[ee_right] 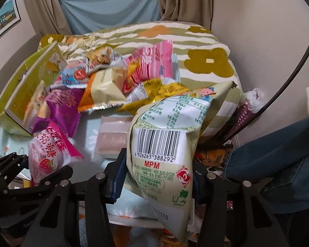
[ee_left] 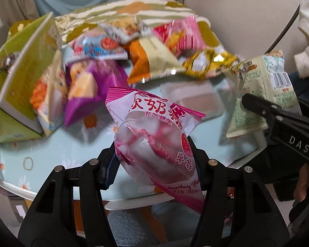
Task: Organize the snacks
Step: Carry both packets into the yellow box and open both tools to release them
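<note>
Pale blue cloth printed with daisies covers the table (ee_left: 51,154), the broadest surface in both views, and behind it lies a green, white and orange floral blanket (ee_right: 195,47). At the table's left edge stands a yellow-green box (ee_left: 16,78), open at the top, with packets leaning against its side. A heap of snack packets (ee_left: 146,49) fills the far half of the table: a purple bag (ee_left: 92,90), an orange and cream bag (ee_left: 150,61), a pink striped bag (ee_left: 181,33), a gold packet (ee_left: 206,65) and a blue and white one (ee_left: 94,47), all overlapping and blurred. Nearer, alone on the cloth, lies a flat pale pink packet (ee_right: 113,135).

The right gripper (ee_right: 156,177) is closed on a pale green bag (ee_right: 162,144), its barcode and nutrition panel facing the camera; the bag hangs tilted above the table's right edge. In the left wrist view the same bag (ee_left: 263,96) shows at the right, pinched by that gripper (ee_left: 257,107).

The left gripper (ee_left: 154,160) clamps a pink strawberry marshmallow packet (ee_left: 152,135), clear in the middle with pink ends, held tilted above the table's near edge. The right wrist view shows this packet (ee_right: 49,154) at lower left, just in front of the purple bag.
</note>
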The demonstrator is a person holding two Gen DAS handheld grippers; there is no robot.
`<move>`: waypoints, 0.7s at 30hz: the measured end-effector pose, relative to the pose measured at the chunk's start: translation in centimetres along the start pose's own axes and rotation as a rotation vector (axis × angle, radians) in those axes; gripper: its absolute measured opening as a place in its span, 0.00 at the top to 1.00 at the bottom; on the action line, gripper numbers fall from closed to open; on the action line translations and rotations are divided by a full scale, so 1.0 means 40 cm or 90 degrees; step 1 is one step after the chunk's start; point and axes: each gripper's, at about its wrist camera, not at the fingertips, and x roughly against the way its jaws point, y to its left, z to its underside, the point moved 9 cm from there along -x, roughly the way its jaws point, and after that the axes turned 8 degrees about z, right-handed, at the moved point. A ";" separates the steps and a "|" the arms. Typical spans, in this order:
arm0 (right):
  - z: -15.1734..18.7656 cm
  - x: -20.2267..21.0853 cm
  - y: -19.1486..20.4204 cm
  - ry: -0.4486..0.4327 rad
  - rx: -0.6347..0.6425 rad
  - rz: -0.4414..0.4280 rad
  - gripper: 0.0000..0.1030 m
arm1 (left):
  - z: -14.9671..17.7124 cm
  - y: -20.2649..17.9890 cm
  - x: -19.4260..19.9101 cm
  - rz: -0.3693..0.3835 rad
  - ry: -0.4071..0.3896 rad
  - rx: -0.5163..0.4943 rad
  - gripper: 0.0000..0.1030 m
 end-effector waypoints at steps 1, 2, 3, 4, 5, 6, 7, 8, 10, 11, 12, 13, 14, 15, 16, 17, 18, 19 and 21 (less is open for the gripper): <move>-0.010 0.020 0.002 -0.007 0.000 0.000 0.54 | -0.014 -0.003 0.017 0.001 -0.009 -0.002 0.45; -0.019 0.033 0.001 -0.013 0.000 0.000 0.54 | -0.034 0.001 0.044 0.002 -0.026 -0.005 0.45; -0.031 0.050 0.002 -0.021 -0.001 -0.001 0.54 | -0.049 -0.001 0.063 0.002 -0.037 -0.006 0.45; -0.048 0.070 0.005 -0.031 -0.001 -0.002 0.54 | -0.071 0.007 0.089 0.002 -0.054 -0.007 0.45; -0.060 0.083 0.009 -0.037 -0.002 -0.004 0.54 | -0.088 0.014 0.106 0.002 -0.065 -0.007 0.45; -0.074 0.096 0.014 -0.044 -0.003 -0.006 0.54 | -0.109 0.028 0.126 0.001 -0.078 -0.005 0.45; -0.098 0.117 0.026 -0.058 -0.003 -0.012 0.54 | -0.126 0.039 0.146 0.000 -0.089 -0.003 0.45; -0.113 0.130 0.037 -0.067 -0.002 -0.016 0.54 | -0.142 0.052 0.167 -0.002 -0.100 -0.002 0.45; -0.154 0.158 0.072 -0.087 0.005 -0.024 0.54 | -0.177 0.093 0.204 -0.011 -0.122 0.003 0.45; -0.168 0.167 0.086 -0.093 0.007 -0.028 0.54 | -0.192 0.116 0.224 -0.015 -0.130 0.005 0.45; -0.185 0.176 0.106 -0.100 0.010 -0.034 0.54 | -0.204 0.141 0.242 -0.019 -0.136 0.007 0.45; -0.211 0.187 0.139 -0.111 0.016 -0.044 0.54 | -0.216 0.165 0.259 -0.025 -0.141 0.011 0.45; -0.227 0.194 0.161 -0.117 0.021 -0.049 0.54 | -0.230 0.201 0.279 -0.032 -0.148 0.018 0.45; -0.244 0.200 0.184 -0.123 0.028 -0.052 0.54 | -0.238 0.230 0.295 -0.036 -0.153 0.023 0.45; -0.269 0.206 0.221 -0.132 0.035 -0.057 0.54 | -0.249 0.261 0.305 -0.042 -0.158 0.028 0.45; -0.285 0.207 0.245 -0.135 0.039 -0.064 0.54 | -0.262 0.304 0.324 -0.052 -0.164 0.035 0.45; -0.305 0.207 0.280 -0.139 0.043 -0.076 0.54 | -0.272 0.333 0.334 -0.058 -0.168 0.040 0.45; -0.321 0.206 0.314 -0.141 0.048 -0.085 0.54 | -0.286 0.377 0.346 -0.066 -0.171 0.048 0.45; -0.345 0.201 0.369 -0.143 0.058 -0.102 0.54 | -0.300 0.450 0.366 -0.082 -0.174 0.063 0.45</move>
